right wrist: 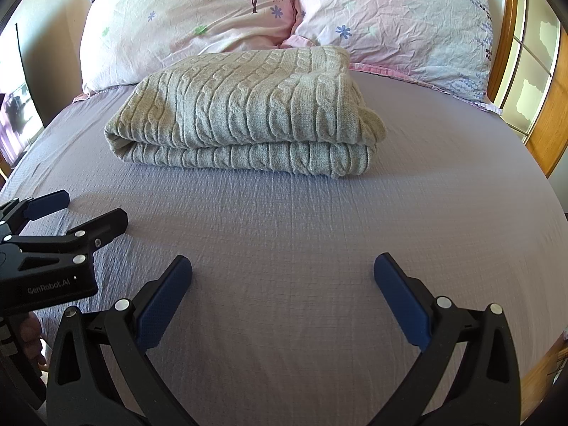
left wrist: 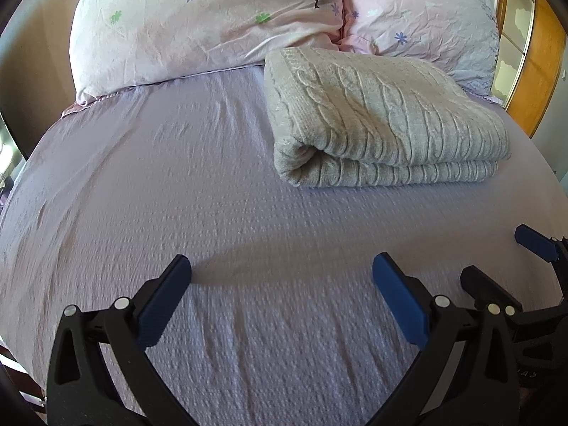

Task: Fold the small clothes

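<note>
A beige cable-knit sweater lies folded into a thick rectangle on the lilac bed sheet, just before the pillows; it also shows in the left wrist view at the upper right. My left gripper is open and empty, low over the sheet, well short of the sweater. My right gripper is open and empty, also short of the sweater. Each gripper shows in the other's view: the right one at the right edge, the left one at the left edge.
Two pink flowered pillows lean at the head of the bed. A wooden frame with glass panes stands to the right. The bed's left edge drops off near a wall.
</note>
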